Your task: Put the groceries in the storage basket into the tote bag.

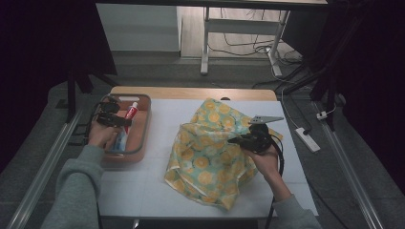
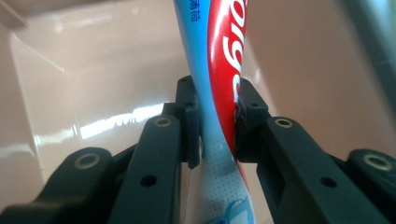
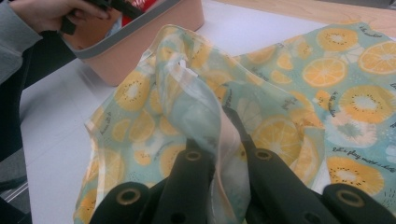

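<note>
Nearest the person, on the white bench (image 1: 143, 191), the right hand-held gripper (image 1: 248, 140) pinches a fold at the rim of the citrus-print drawstring bag (image 1: 210, 152), lifting that edge, seemingly so the mouth stands open to receive something. Its jaws press together on the thin fabric (image 3: 205, 116). Farther off at the left, the left hand-held gripper (image 1: 111, 118) reaches into the pink storage bin (image 1: 143, 143) and clamps the toothpaste tube (image 2: 219, 70) across its middle. That tube stands tilted inside the bin, probably gripped there for balance when lifted toward the bag.
</note>
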Demonstrator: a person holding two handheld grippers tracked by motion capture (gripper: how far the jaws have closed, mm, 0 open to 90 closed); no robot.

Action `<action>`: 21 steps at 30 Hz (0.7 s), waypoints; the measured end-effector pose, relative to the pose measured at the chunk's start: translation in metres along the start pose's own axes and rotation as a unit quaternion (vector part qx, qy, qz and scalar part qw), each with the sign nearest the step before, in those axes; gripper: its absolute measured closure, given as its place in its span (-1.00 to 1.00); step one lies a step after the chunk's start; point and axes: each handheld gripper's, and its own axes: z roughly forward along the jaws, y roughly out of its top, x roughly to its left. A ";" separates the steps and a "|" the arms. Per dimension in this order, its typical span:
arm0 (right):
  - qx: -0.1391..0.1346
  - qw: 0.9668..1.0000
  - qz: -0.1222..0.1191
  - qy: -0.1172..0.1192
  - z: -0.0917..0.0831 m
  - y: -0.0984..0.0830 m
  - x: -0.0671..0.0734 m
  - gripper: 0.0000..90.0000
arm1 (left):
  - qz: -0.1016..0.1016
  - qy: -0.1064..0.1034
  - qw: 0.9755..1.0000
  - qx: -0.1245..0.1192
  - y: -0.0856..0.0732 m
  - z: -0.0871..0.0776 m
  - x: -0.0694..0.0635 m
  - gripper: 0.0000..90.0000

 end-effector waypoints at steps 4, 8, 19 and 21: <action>-0.001 1.000 0.000 0.000 0.000 0.000 0.000 0.98 | -0.002 -0.021 0.999 -0.050 0.000 -0.022 -0.001 0.66; -0.001 1.000 0.000 -0.001 0.000 0.000 0.000 0.98 | -0.001 -0.052 0.993 -0.105 0.002 -0.049 -0.005 0.66; -0.004 1.000 0.002 -0.003 -0.001 0.000 -0.001 0.98 | 0.045 -0.132 0.975 -0.174 -0.003 -0.090 -0.039 0.67; -0.003 1.000 0.002 -0.003 -0.001 0.000 -0.001 0.98 | 0.056 -0.144 0.971 -0.181 -0.004 -0.093 -0.046 0.67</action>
